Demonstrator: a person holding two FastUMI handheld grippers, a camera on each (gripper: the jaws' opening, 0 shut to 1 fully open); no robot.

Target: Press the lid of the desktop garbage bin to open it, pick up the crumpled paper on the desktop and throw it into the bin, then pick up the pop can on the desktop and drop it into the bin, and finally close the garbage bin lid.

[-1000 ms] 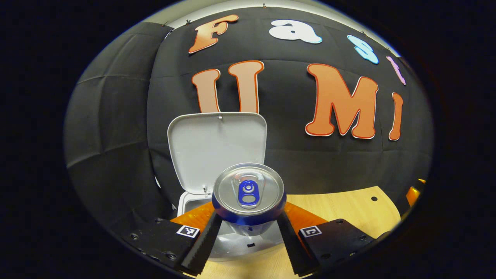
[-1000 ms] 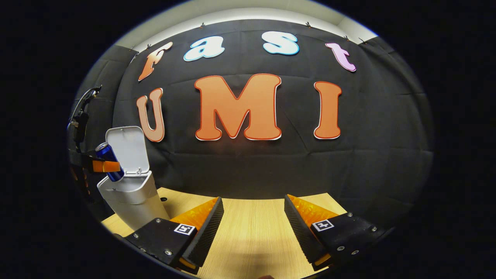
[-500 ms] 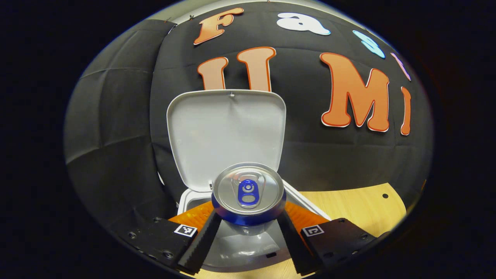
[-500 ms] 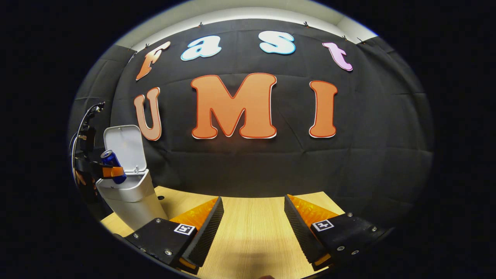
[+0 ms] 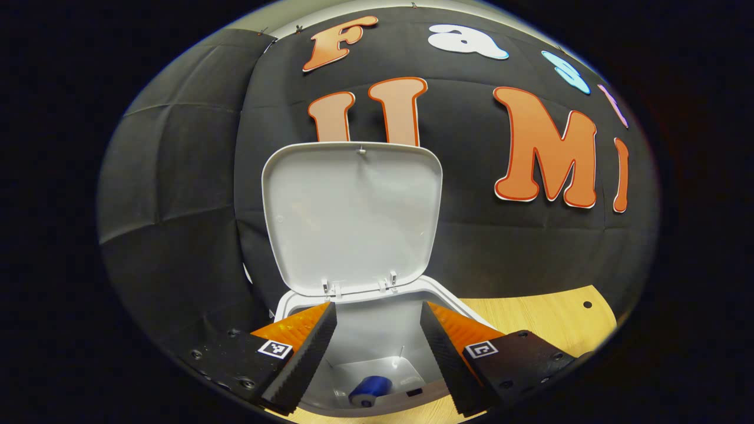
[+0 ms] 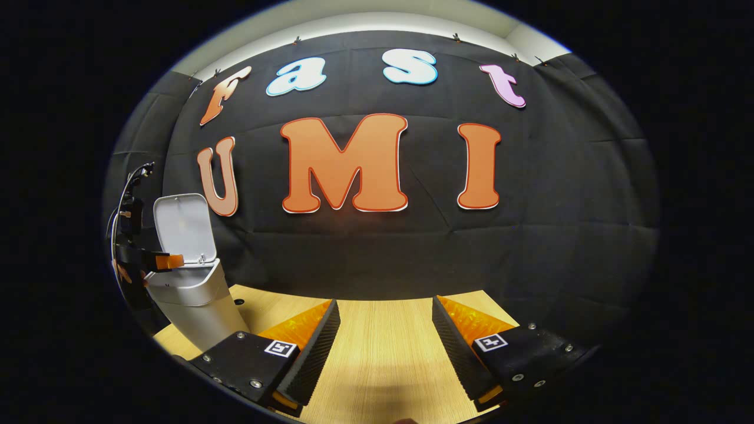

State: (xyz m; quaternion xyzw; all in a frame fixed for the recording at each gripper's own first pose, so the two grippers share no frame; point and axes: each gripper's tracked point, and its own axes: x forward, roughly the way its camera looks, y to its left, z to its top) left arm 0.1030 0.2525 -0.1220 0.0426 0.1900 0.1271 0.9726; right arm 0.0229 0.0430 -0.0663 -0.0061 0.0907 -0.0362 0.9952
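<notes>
In the left gripper view, the white bin (image 5: 377,330) stands open, its lid (image 5: 353,218) upright against the booth wall. The blue pop can (image 5: 370,390) lies on its side at the bottom of the bin. My left gripper (image 5: 377,347) hangs open just above the bin's mouth, with nothing between its fingers. In the right gripper view, the bin (image 6: 194,300) stands at the far left of the wooden table (image 6: 383,359), with the left gripper (image 6: 162,261) over its rim. My right gripper (image 6: 383,341) is open over bare tabletop.
The black cloth wall rises close behind the bin and the table. A small dark hole (image 5: 587,304) marks the tabletop to the right of the bin. A cable (image 6: 123,200) runs above the left gripper.
My left gripper has opened and let go of the can, which has dropped to the bottom of the bin. The right gripper has hardly moved.
</notes>
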